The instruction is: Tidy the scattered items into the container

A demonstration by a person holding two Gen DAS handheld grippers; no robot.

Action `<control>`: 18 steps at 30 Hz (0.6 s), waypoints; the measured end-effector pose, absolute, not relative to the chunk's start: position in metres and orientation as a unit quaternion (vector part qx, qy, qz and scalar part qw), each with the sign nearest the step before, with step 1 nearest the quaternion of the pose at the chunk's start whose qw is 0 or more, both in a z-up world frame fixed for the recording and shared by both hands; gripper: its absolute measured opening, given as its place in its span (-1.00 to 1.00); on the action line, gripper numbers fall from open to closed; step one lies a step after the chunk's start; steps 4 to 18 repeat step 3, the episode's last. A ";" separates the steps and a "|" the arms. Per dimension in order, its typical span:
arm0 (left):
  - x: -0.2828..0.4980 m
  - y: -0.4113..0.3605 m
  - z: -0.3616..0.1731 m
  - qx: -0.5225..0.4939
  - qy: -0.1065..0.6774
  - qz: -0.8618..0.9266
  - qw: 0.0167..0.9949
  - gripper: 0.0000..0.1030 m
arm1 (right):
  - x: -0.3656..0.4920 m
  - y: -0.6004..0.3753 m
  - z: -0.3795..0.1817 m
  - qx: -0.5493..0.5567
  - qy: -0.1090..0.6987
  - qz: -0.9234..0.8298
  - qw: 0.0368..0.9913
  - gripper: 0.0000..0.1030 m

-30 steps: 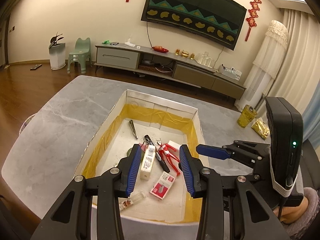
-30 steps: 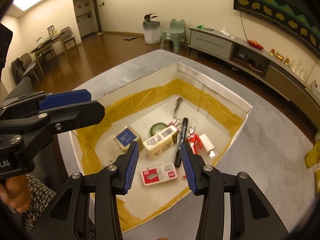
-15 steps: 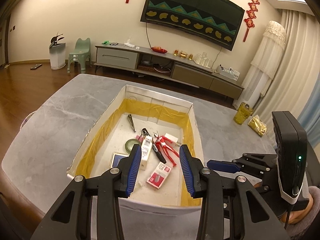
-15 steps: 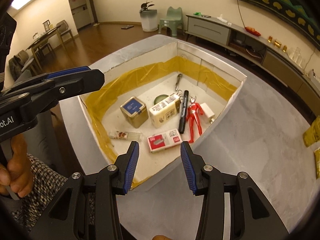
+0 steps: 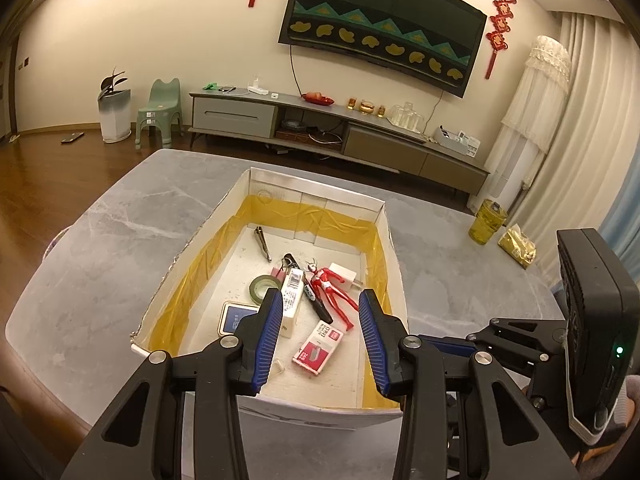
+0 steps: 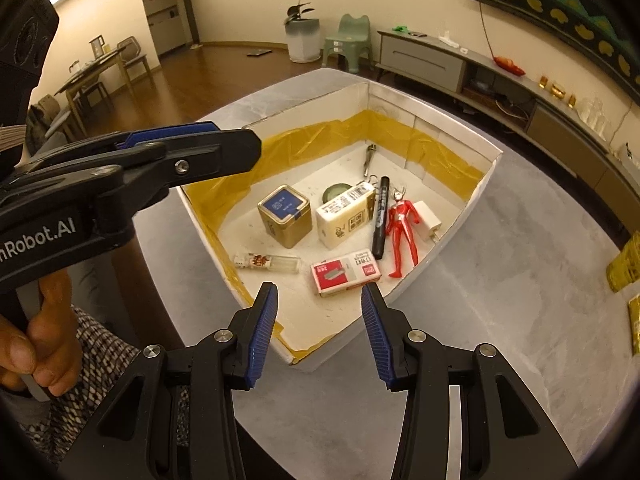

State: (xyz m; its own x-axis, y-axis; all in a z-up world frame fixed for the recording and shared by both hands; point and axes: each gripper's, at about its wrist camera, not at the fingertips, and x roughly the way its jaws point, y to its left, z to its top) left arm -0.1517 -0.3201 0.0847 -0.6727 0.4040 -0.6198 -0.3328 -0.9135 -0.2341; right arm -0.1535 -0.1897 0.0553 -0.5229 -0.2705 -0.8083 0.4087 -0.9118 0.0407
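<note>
Looks done: red figure (image 6: 402,227), staple box (image 6: 345,273), marker (image 6: 380,216), gold tin (image 6: 285,215) all inside box (image 6: 476,204). Grey tabletop (image 5: 100,248) bare around it. Left gripper (image 5: 320,336) and right gripper (image 6: 320,330) fingers spread, empty, above near edge.

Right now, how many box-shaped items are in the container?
3: the gold tin at left, the cream pack beside it, the red staple box nearest. The white charger is blocky too.

The white open-topped cardboard box with yellow tape lining (image 6: 452,236) stands open from above. Its floor is bare along the left wall and near corner; the gold square tin (image 6: 285,216) and red toy figure (image 6: 402,226) crowd its middle. Grey marble surface (image 6: 500,300) right of the box lies free.
</note>
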 end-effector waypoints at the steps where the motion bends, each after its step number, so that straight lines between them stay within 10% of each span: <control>1: -0.151 -0.320 0.085 -0.350 -0.050 0.913 0.202 -0.20 | -0.153 -0.191 0.056 0.447 0.079 -0.869 0.196 -0.09; 18: -0.151 -0.320 0.084 -0.351 -0.051 0.913 0.201 -0.20 | -0.153 -0.192 0.056 0.449 0.081 -0.868 0.198 -0.09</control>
